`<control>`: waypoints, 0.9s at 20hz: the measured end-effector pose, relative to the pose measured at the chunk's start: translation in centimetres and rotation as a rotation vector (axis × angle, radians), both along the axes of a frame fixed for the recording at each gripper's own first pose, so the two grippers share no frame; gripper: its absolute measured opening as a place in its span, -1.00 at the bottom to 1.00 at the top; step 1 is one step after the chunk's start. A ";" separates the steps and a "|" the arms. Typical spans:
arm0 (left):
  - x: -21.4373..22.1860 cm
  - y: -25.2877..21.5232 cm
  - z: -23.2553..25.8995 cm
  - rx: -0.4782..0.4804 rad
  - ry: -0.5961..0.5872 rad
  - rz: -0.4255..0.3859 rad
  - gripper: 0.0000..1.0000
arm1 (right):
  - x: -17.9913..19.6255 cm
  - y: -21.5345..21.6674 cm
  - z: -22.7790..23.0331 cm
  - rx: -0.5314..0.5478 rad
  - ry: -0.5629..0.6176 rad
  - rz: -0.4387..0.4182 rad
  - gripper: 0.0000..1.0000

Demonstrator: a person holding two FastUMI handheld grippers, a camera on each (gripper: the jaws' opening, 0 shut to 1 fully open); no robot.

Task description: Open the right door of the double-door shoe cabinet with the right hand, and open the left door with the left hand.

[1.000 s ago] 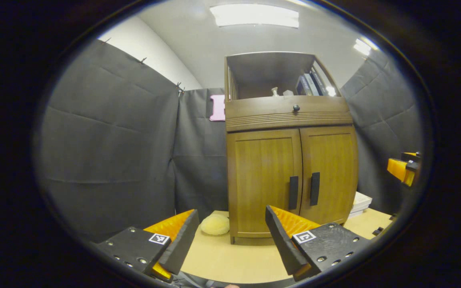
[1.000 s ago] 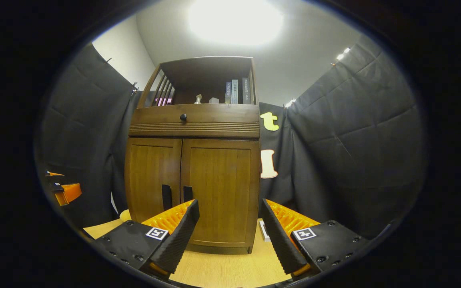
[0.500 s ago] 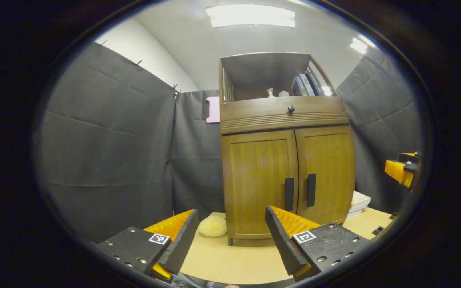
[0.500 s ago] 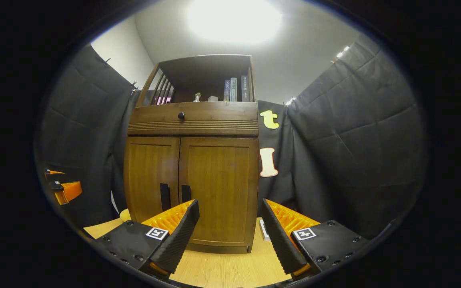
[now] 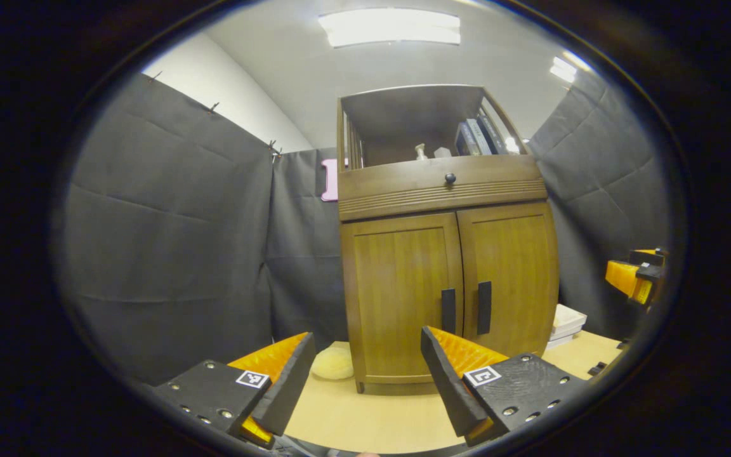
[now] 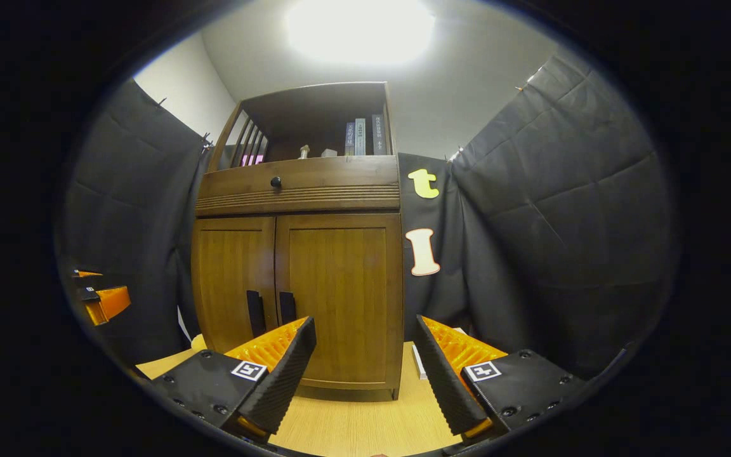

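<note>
Cabinet (image 5: 441, 279) stands shut on the tabletop (image 5: 365, 416) in the left gripper view, ahead of the left gripper (image 5: 365, 374), whose fingers are spread and empty. In the right gripper view the right gripper (image 6: 365, 368) is likewise spread wide, apart from the right door (image 6: 340, 298) and its handle (image 6: 287, 307).

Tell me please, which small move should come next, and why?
Probably bring the open right gripper forward and slightly left toward the right door's handle: both doors look shut, and neither gripper touches the cabinet.

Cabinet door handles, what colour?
Black, both door handles, against the brown wooden doors. Clearest in the left gripper view.
</note>
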State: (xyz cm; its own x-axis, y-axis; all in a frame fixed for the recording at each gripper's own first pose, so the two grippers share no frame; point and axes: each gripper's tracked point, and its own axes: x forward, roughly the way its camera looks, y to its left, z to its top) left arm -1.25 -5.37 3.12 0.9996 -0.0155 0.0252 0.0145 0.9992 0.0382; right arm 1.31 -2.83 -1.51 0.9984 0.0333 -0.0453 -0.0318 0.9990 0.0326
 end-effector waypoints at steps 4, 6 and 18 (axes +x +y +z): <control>-0.8 -1.5 0.0 -0.005 0.006 0.041 0.93 | 1.0 0.3 -0.1 -0.016 -0.012 0.053 0.95; -1.3 -1.9 -0.3 -0.003 0.011 0.058 0.94 | 1.7 0.5 -0.2 -0.007 -0.022 0.071 0.94; -1.7 -1.5 -0.7 0.004 0.008 0.109 0.93 | 11.0 9.6 -2.1 0.009 -0.001 0.140 0.94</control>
State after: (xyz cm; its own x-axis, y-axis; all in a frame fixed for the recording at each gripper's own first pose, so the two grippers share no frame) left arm -2.91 -6.84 2.44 0.9955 0.0936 0.0169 -0.0942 0.9947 0.0420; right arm 12.26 6.73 -3.59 0.9841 0.1724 -0.0434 -0.1706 0.9845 0.0417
